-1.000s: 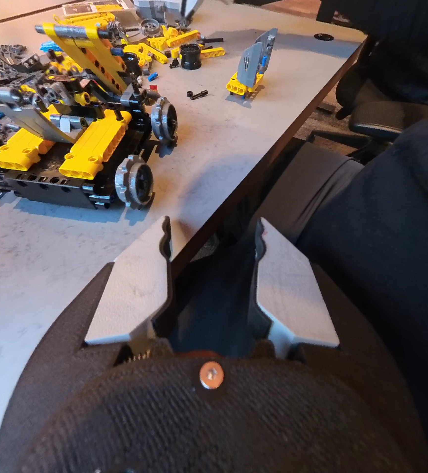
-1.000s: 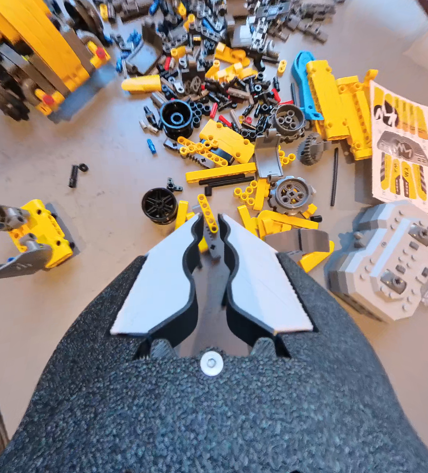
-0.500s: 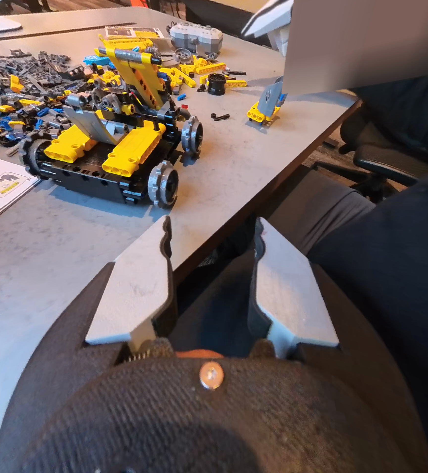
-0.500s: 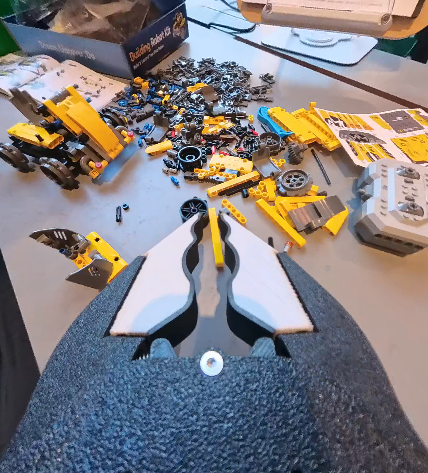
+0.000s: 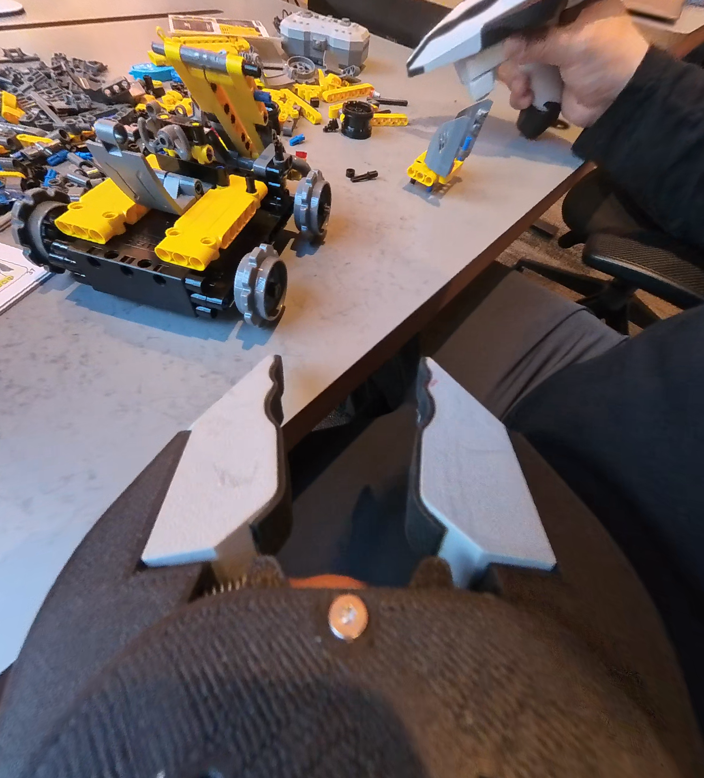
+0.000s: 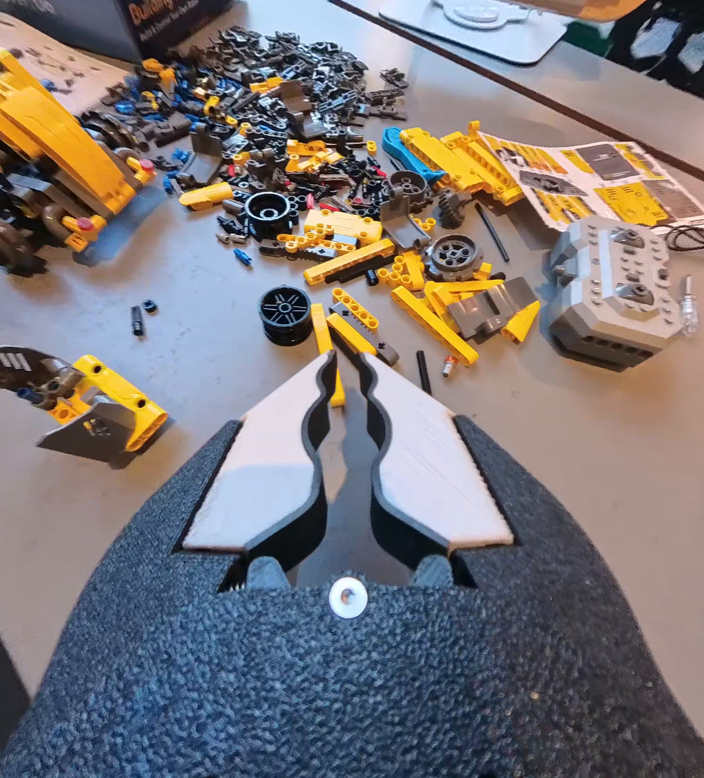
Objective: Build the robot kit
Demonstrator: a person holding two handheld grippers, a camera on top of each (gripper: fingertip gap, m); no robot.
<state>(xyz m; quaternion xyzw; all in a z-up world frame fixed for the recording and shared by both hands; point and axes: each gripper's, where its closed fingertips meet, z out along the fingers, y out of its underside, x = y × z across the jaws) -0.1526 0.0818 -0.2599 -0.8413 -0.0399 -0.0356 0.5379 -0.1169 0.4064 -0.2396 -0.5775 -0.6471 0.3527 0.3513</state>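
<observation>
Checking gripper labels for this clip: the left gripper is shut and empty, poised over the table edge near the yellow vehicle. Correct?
Not quite. The left gripper is open, its jaws standing wide apart, as the left wrist view shows. The rest holds: it is empty and poised over the edge of the table, near the yellow vehicle.

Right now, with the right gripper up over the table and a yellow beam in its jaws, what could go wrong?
1. The right gripper holds the yellow beam only near its jaw tips, with most of it sticking out; it could twist or slip into the loose parts.
2. The small yellow-and-grey assembly stands near the edge of the table, close under that gripper; a bump could knock it off.
</observation>
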